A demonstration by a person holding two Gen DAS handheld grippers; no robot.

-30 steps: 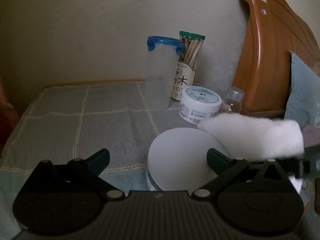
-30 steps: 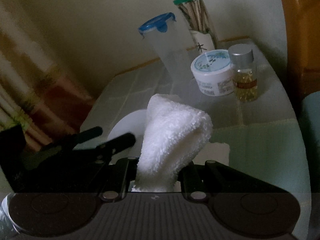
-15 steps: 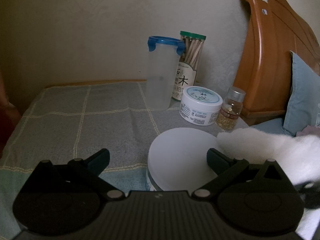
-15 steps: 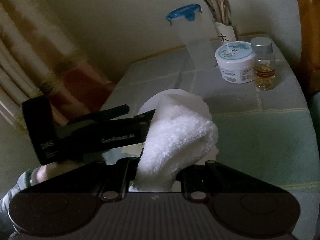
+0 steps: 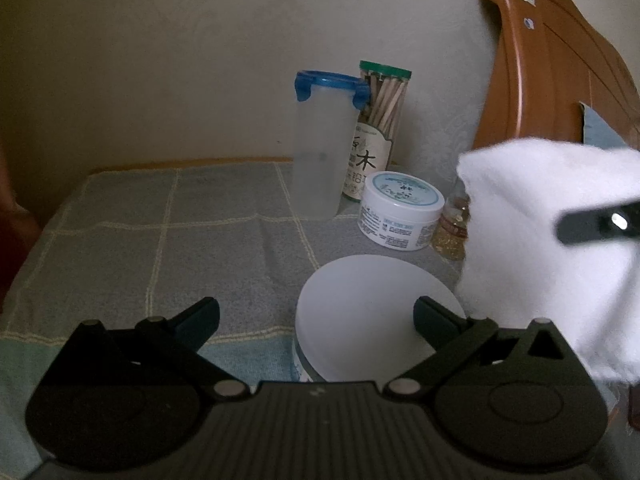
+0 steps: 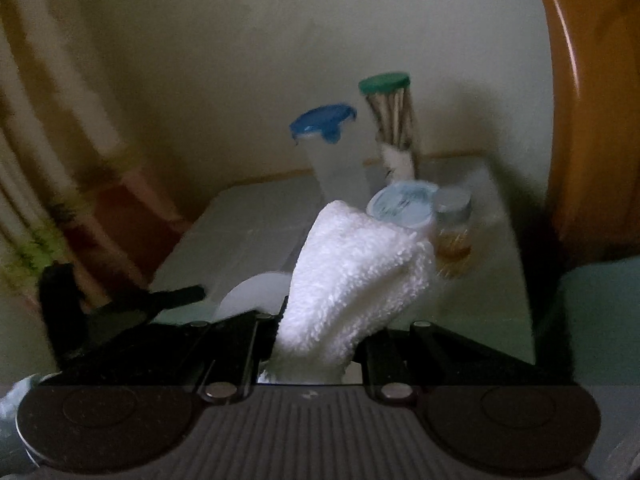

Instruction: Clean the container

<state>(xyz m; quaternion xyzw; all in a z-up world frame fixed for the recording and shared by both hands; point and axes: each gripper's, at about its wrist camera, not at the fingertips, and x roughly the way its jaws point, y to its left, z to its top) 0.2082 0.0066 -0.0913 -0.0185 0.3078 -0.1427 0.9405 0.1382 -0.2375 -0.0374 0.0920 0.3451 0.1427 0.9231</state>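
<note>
Up came the right gripper (image 6: 316, 344), and its cloth (image 6: 352, 280), which a moment before hung low past the left gripper's right finger, stood higher in the left view, hiding most of the little bottle (image 5: 452, 232). Its jaws were clamped tight on the cloth's lower end, the free end flopping forward beyond them. The left gripper (image 5: 316, 320) hadn't budged: jaws wide open, nothing held, the tub (image 5: 372, 312) sitting low between its fingers and nearer the right one, white lid up. That tub looked like light, smooth plastic, stiff but slippery, likely to skate on the table mat (image 5: 160, 240) under a wipe. My call: take it across the side wall below the lid rim, not by the lid. The cloth was soft and limp, so only the part near the jaws would press with any force.
</note>
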